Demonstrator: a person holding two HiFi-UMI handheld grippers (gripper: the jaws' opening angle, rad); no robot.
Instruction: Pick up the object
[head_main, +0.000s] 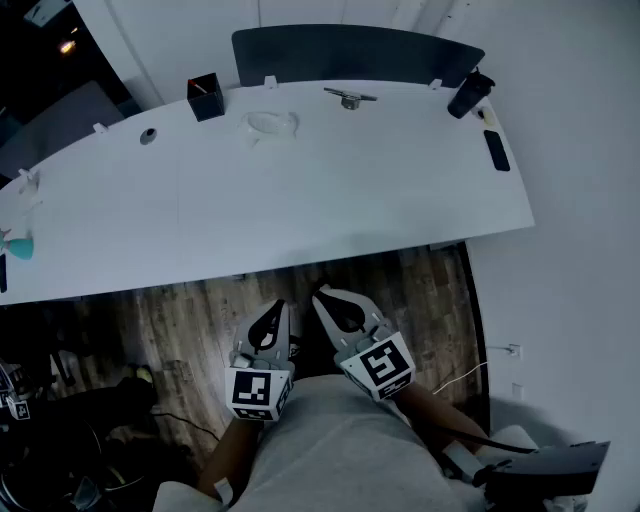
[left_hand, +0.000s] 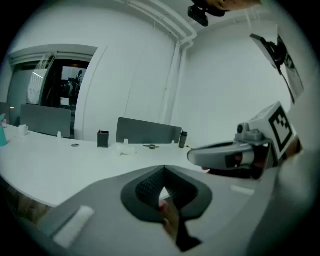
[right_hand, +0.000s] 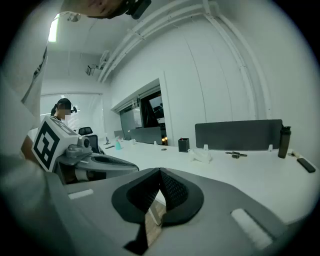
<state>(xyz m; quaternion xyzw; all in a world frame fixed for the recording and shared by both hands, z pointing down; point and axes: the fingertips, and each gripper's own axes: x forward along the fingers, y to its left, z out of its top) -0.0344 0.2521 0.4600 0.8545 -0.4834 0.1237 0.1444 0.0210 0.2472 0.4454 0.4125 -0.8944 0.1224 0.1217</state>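
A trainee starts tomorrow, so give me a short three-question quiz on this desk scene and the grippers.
1. True or false: the left gripper is holding an object.
2. Multiple choice: where on the white desk does the dark bottle stand? A) at the right end, by the far edge B) at the left end C) in the middle of the near edge
3. Fill in: in the head view, the black pen holder stands to the ___ of the metal tool.
Key: 1 false, it is shut and empty; 2 A; 3 left.
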